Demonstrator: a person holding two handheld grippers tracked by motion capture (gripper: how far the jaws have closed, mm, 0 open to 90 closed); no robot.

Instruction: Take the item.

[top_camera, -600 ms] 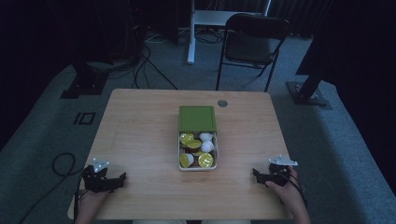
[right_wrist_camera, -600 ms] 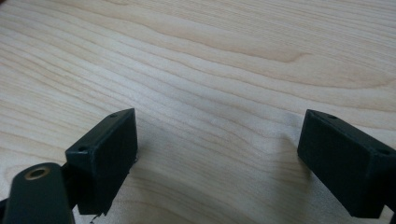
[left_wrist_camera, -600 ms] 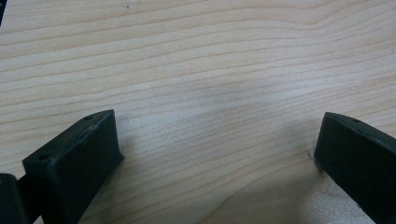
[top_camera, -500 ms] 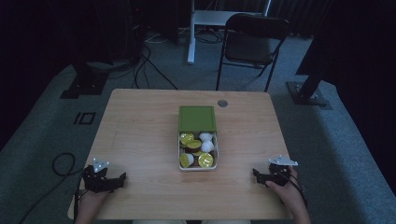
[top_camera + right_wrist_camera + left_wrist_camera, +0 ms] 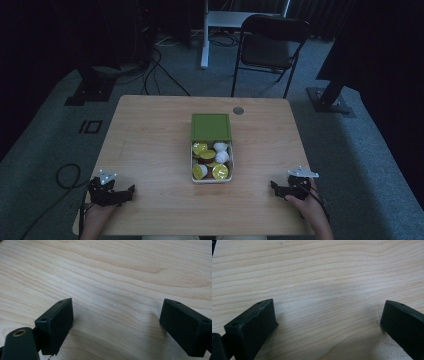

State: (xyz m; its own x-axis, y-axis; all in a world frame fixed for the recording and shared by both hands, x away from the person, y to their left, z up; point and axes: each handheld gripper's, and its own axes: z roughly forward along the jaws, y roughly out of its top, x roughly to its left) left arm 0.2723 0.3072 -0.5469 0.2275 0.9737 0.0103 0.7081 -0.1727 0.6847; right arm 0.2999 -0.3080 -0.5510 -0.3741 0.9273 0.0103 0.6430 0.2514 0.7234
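Observation:
A white box (image 5: 192,165) holding several yellow-lidded and white capsules sits at the middle of the wooden table (image 5: 150,145). Its green lid (image 5: 211,126) lies flat just behind it. My left gripper (image 5: 129,192) rests near the front left corner, held by a hand, jaws wide apart over bare wood (image 5: 327,315). My right gripper (image 5: 274,187) rests near the front right edge, also held by a hand. Its jaws stand wide apart with only wood grain between them (image 5: 117,315). Both grippers point inward toward the box and are well away from it.
A small round grey insert (image 5: 238,110) is set in the table near its back edge. A black folding chair (image 5: 272,47) stands behind the table. Cables and stand bases lie on the grey carpet around it.

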